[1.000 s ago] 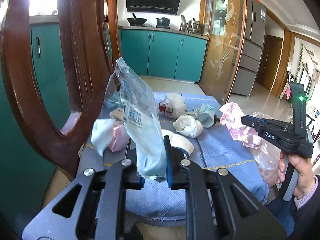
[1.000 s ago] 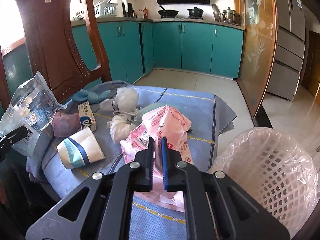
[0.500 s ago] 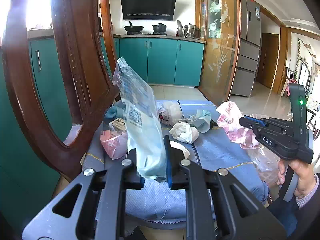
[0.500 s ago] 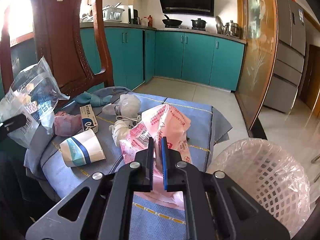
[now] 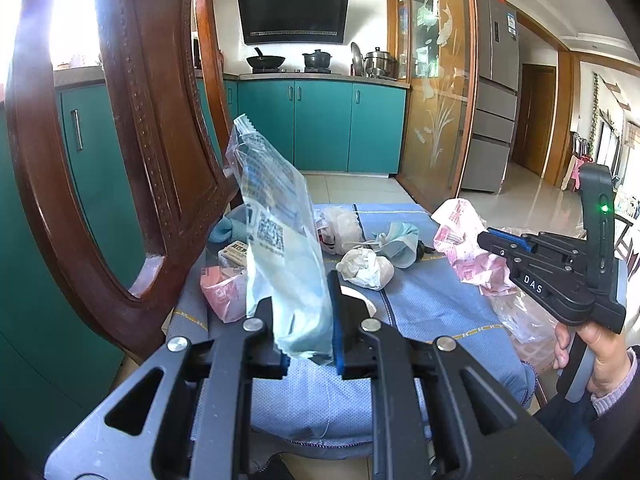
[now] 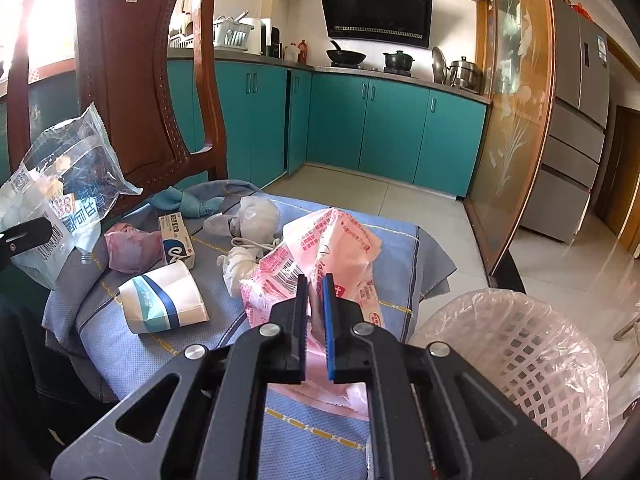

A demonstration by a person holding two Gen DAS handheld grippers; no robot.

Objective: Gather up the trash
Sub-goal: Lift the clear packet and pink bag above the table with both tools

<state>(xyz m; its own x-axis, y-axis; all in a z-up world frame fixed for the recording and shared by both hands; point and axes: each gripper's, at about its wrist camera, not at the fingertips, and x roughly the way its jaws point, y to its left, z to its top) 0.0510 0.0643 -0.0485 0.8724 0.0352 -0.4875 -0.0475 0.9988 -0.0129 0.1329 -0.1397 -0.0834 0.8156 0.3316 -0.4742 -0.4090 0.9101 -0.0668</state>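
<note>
Both grippers are clamped on trash: left gripper (image 5: 306, 330) pinches the lower end of a clear blue-printed bag (image 5: 280, 240), which stands up tall from the jaws; right gripper (image 6: 316, 320) is closed on a pink printed wrapper (image 6: 320, 256), held above the blue cloth (image 6: 320, 440) that covers the seat. Going down in size: wooden chair back (image 6: 140, 80) rises behind the litter; lined white basket (image 6: 520, 360), the likely destination, sits just beside the seat on the right gripper's side, lower than the cloth. Left on the cloth, 1 paper cup (image 6: 164, 300) lying on its side, 1 small white-and-blue box (image 6: 176, 236), 1 pink crumpled wad (image 6: 132, 244), 2 white crumpled wads (image 6: 260, 216) and (image 6: 240, 264), 1 blue face mask (image 5: 396, 240) with loose loops. Handling, by judgement: both held films are light, limp, slick; they will flop and may cling to the pads on release, so a hold low on a doubled fold, as now, looks safest. Cup is light and crushable, best taken across its rim edge; box is stiff, take across the narrow sides; wads are soft, pinch anywhere; mask best by the bunched middle, loops may snag. Hard to read: clear bag's contents are unclear through the glare; its print is illegible; whether the basket holds anything is hidden by its liner; part of the cup is hidden behind the left gripper in the left view; seat edge nearest the person is cut off by both tools.
</note>
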